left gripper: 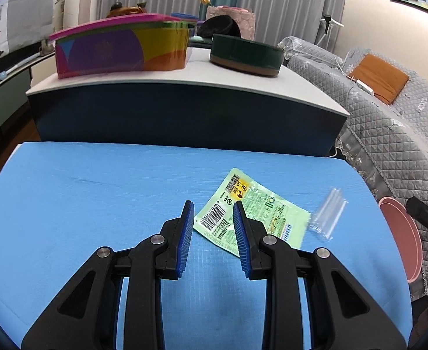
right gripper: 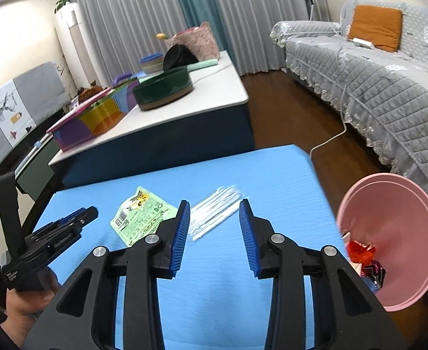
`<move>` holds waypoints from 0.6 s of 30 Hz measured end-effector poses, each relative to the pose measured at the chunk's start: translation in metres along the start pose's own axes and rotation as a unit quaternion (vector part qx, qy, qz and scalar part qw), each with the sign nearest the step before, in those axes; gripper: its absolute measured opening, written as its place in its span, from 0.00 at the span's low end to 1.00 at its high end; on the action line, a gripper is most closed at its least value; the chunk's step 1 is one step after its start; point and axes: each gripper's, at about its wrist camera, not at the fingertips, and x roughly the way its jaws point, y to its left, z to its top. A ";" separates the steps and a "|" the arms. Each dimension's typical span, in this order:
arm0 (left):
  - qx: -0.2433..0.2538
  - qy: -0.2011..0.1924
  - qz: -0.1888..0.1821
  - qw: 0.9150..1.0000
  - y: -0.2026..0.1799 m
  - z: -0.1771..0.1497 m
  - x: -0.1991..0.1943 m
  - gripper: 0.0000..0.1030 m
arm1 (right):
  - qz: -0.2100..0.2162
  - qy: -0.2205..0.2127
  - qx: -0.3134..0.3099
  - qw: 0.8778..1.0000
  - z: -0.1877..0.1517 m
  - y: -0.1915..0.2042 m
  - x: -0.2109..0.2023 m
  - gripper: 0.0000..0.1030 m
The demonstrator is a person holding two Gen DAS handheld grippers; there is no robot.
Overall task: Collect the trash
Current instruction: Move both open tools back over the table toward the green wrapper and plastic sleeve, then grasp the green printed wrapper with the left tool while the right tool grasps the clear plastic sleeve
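Note:
A flat green wrapper point(left gripper: 252, 213) with a barcode lies on the blue mat point(left gripper: 97, 198). My left gripper point(left gripper: 212, 207) hovers over its near left corner, open, with nothing between its blue pads. A clear plastic packet point(left gripper: 329, 215) lies to the wrapper's right. In the right wrist view the same packet point(right gripper: 214, 213) lies just past my right gripper point(right gripper: 214, 205), which is open and holds nothing. The green wrapper point(right gripper: 139, 215) lies to its left, beside the left gripper point(right gripper: 77, 218) held in a hand point(right gripper: 24, 306). A pink bin point(right gripper: 394, 242) with red and dark wrappers inside stands off the mat's right edge.
Behind the mat stands a white-topped table point(left gripper: 184, 78) with a colourful box point(left gripper: 120, 46) and a round dark green tin point(left gripper: 246, 55). A quilted grey sofa point(right gripper: 383, 87) with an orange cushion runs along the right. A white cable point(right gripper: 327, 143) lies on the wooden floor.

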 end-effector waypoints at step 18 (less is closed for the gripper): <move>-0.012 0.013 -0.014 1.000 0.014 0.006 0.033 0.27 | -0.033 0.069 0.014 0.997 -0.006 0.026 0.096 0.69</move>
